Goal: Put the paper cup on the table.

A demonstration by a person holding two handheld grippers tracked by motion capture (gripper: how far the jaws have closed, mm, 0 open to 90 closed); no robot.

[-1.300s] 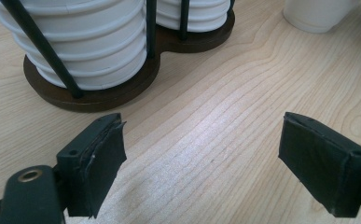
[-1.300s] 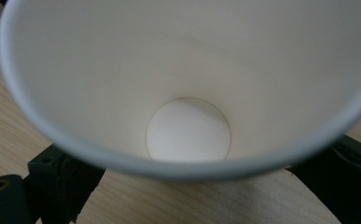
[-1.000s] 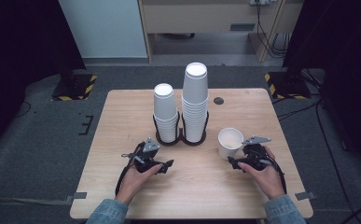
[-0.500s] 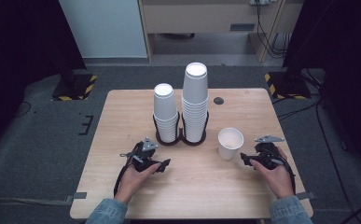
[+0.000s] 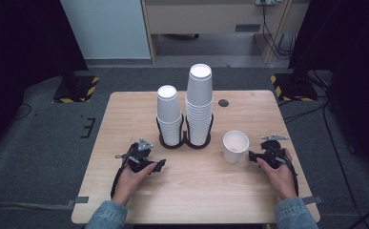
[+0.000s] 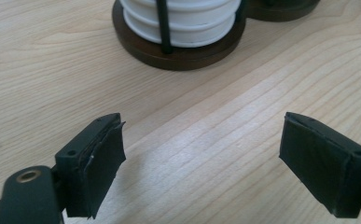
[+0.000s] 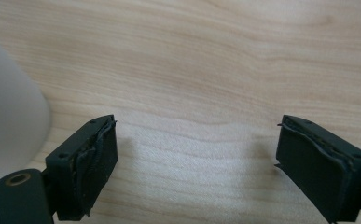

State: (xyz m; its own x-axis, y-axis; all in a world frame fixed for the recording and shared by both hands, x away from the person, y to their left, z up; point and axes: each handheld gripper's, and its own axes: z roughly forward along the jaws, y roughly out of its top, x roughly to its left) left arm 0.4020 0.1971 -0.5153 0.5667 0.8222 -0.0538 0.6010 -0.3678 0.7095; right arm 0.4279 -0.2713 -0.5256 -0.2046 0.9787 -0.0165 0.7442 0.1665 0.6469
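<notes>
Two stacks of white cups (image 5: 199, 102) stand in a dark holder (image 5: 186, 141) near the middle of the wooden table (image 5: 125, 109), and one single white cup (image 5: 235, 146) stands alone to the right of it. The left tongs (image 5: 148, 164) rest low on the table with jaws wide apart, holding nothing. The right tongs (image 5: 261, 156) are just beside the single cup, not touching it, jaws wide apart too.

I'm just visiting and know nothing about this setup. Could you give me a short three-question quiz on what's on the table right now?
1. True or false: the single white paper cup stands upright, apart from the two stacks.
2. Which stack of white cups is taller: A, left, or B, right?
3. Is the right tool open or shut?

Key: 1 true. 2 B. 3 open, holding nothing, like the left tool.
</notes>
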